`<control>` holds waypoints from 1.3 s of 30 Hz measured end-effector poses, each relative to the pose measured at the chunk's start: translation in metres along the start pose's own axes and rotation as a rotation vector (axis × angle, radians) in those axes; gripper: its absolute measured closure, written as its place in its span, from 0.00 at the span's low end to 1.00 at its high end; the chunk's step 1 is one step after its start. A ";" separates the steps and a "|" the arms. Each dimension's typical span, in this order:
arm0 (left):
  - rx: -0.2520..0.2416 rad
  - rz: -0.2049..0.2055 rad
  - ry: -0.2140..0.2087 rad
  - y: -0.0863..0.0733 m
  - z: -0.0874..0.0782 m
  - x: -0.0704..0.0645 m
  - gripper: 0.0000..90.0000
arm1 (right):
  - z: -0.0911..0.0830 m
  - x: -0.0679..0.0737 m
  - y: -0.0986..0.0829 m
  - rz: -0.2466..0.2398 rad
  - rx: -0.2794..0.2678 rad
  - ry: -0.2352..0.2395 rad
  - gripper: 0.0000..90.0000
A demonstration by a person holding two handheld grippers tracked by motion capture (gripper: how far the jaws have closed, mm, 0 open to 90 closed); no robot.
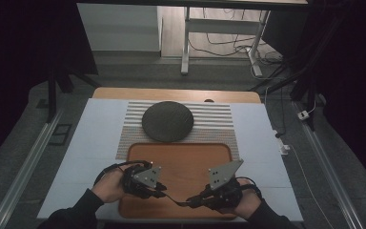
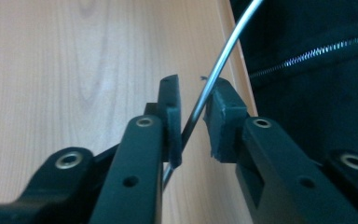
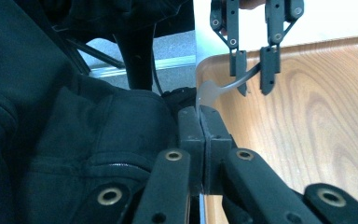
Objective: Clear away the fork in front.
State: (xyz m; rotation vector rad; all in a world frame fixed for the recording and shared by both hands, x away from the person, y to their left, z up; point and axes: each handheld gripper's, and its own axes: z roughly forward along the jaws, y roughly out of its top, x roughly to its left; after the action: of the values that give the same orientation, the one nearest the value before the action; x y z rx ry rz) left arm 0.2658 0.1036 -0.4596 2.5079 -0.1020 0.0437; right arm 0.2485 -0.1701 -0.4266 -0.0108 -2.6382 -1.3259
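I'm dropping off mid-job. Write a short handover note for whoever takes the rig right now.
Right tool: shut on the flat end of the thin metal utensil.
Left tool: jaws apart, straddling the utensil's stem, not clamped.
Things: the utensil spans between both tools over the near end of the wooden tray. A dark round plate sits beyond it on the striped mat.
Done: the utensil is gripped at one end.
Left: probably close the left tool for a two-handed hold or pull it clear, then set the utensil down; its far end is hidden.
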 end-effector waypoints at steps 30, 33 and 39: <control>0.044 -0.164 0.004 -0.008 0.002 -0.005 0.96 | -0.011 -0.010 -0.011 0.144 0.000 -0.367 0.47; 0.047 -0.224 0.015 -0.009 0.002 -0.005 0.96 | -0.009 -0.008 -0.013 0.154 0.031 -0.429 0.40; 0.059 -0.341 0.044 -0.013 0.002 -0.006 0.96 | -0.011 -0.006 -0.016 0.198 0.043 -0.503 0.27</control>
State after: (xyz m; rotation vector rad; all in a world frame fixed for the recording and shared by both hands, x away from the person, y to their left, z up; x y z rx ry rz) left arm 0.2608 0.1133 -0.4691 2.5469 0.3486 -0.0389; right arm 0.2545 -0.1885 -0.4341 -0.6638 -2.9597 -1.3357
